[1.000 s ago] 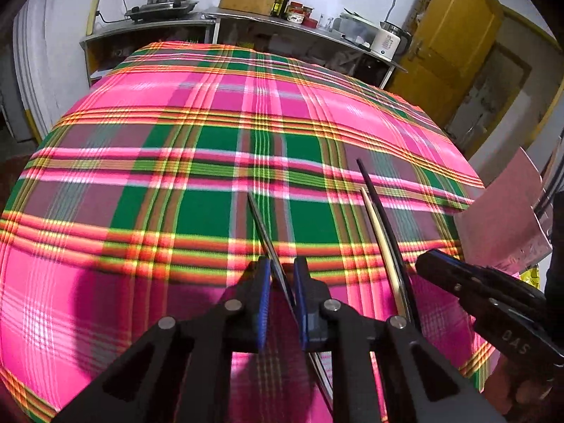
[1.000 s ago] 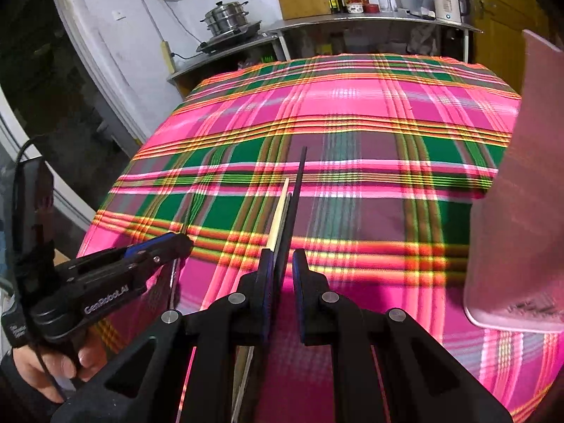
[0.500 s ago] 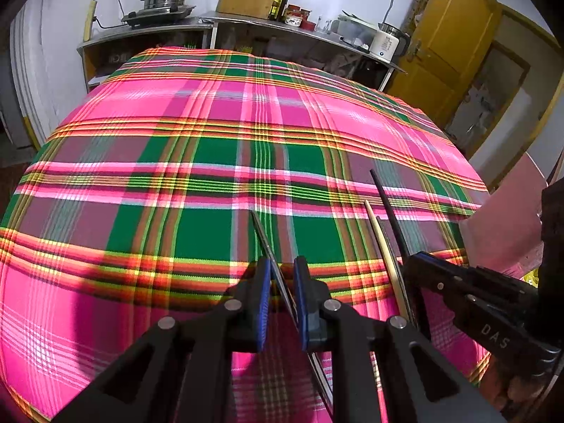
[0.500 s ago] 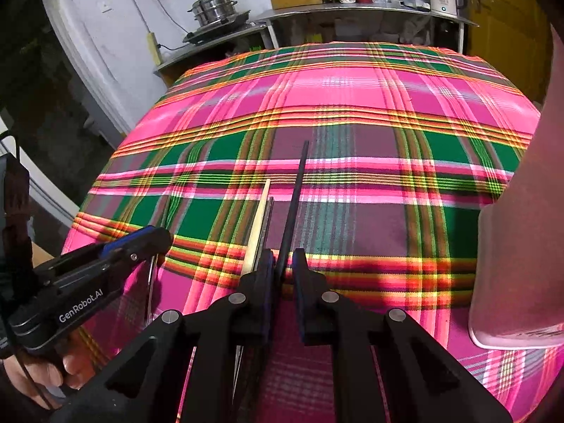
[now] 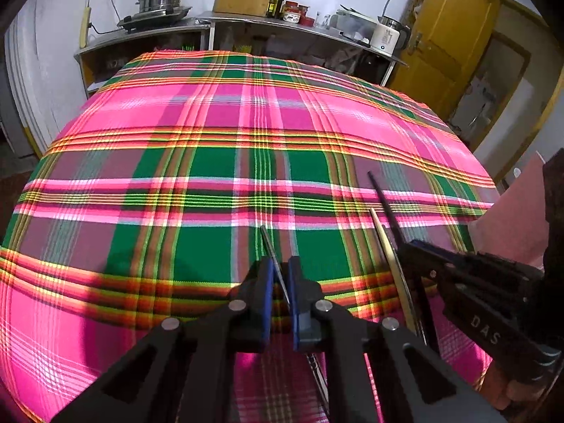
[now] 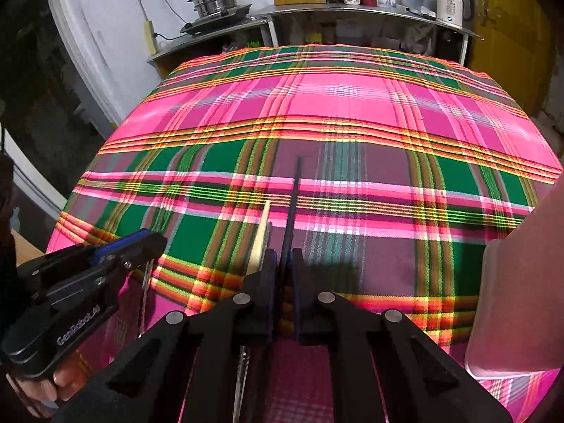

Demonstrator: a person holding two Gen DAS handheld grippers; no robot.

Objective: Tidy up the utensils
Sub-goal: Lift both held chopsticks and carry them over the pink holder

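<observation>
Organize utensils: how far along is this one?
Done: nothing visibly sorted; the inside of the pink container is hidden. In hand: the left gripper has just closed its jaws on a thin metal utensil; the right gripper pinches a black chopstick, a pale stick beside it, hold unclear. Left: putting all three away, likely in that container.

My left camera rides just behind its fingers (image 5: 280, 275), looking steeply down and forward over the cloth (image 5: 211, 120) toward the shelf (image 5: 148, 33) and door (image 5: 454, 35). My right camera sits likewise, close over the cloth. Both share the plaid, the shelf, and each other's tongs at the frame edge.
</observation>
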